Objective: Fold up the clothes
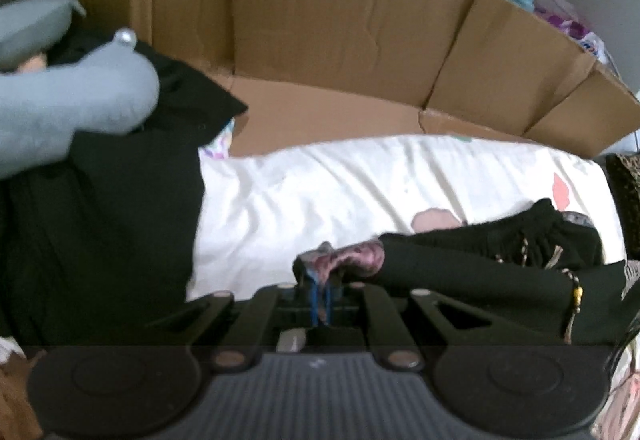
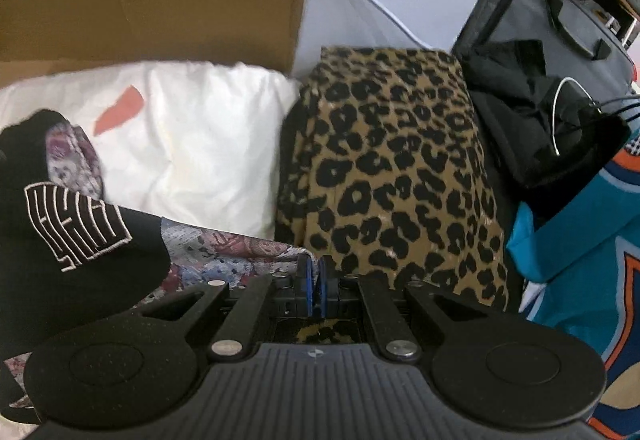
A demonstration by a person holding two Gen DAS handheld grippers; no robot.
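**Two grippers pinching a patterned garment at the bed's edge**

Both tools are low over the bed, and each seems to have hold of the same piece of clothing: a black garment (image 1: 460, 264) with a pink-and-purple patterned lining. In the left wrist view the left gripper (image 1: 320, 294) has its jaws drawn narrow, with a fold of that patterned lining pinched between the blue pads. In the right wrist view the right gripper (image 2: 313, 290) is likewise nearly closed, its pads meeting at the edge of the patterned cloth (image 2: 240, 252) just beside the leopard-print fabric (image 2: 392, 167); whether it grips cloth or only touches it I cannot tell for certain, though the pose suggests a grip.

Holding two points of one edge makes sense for folding: it keeps the cloth taut so it can be laid flat on the white sheet (image 1: 320, 191), which is the open working area. The black part with the white embroidered lettering (image 2: 76, 224) lies bunched to the left of the right gripper, so the garment is not yet spread.

Around the working area sit other clothes: a dark pile with a grey-blue piece (image 1: 76, 99) on top to the left, and flattened cardboard (image 1: 340, 31) propped behind the bed.
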